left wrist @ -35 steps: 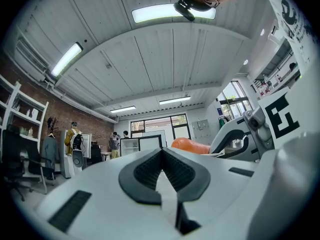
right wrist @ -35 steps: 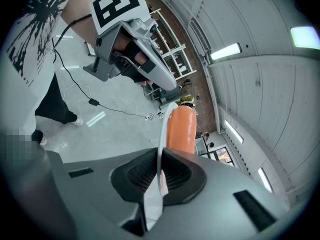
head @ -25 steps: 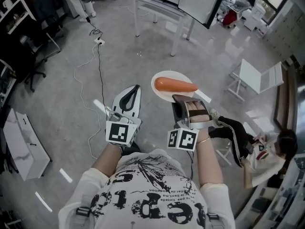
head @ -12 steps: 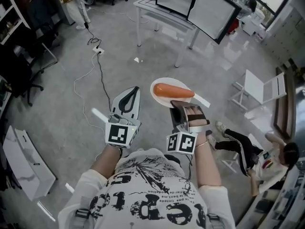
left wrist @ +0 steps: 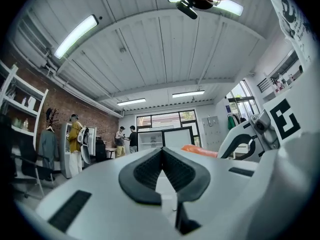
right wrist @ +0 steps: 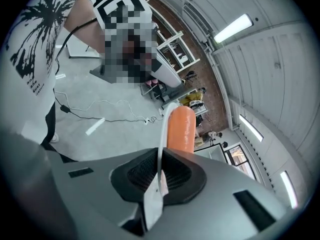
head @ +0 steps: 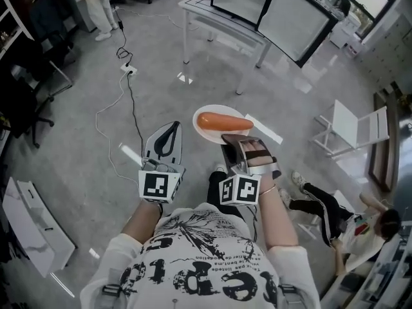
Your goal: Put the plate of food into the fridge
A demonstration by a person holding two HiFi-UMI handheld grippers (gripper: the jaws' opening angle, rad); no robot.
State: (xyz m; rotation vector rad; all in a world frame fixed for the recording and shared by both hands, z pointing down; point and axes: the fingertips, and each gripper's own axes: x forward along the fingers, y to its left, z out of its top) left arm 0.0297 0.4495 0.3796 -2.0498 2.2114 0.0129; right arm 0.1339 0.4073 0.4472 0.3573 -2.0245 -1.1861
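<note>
A white plate carrying one long orange sausage-like piece of food is held out in front of the person, above the grey floor. My right gripper is shut on the plate's near rim. In the right gripper view the thin rim runs in between the black pads, with the orange food just beyond. My left gripper hangs to the left of the plate, jaws shut and holding nothing. In the left gripper view, the left gripper has its pads meeting, and the orange food shows at the right.
A white table with two monitors stands ahead. A white folding chair is at the right, and a person sits on the floor at the lower right. A cable trails across the floor at the left, near a flat white panel.
The person has walked forward: the table and monitors are nearer, and the seated person has slid lower. Both grippers and the plate sit slightly further left, grip unchanged.
</note>
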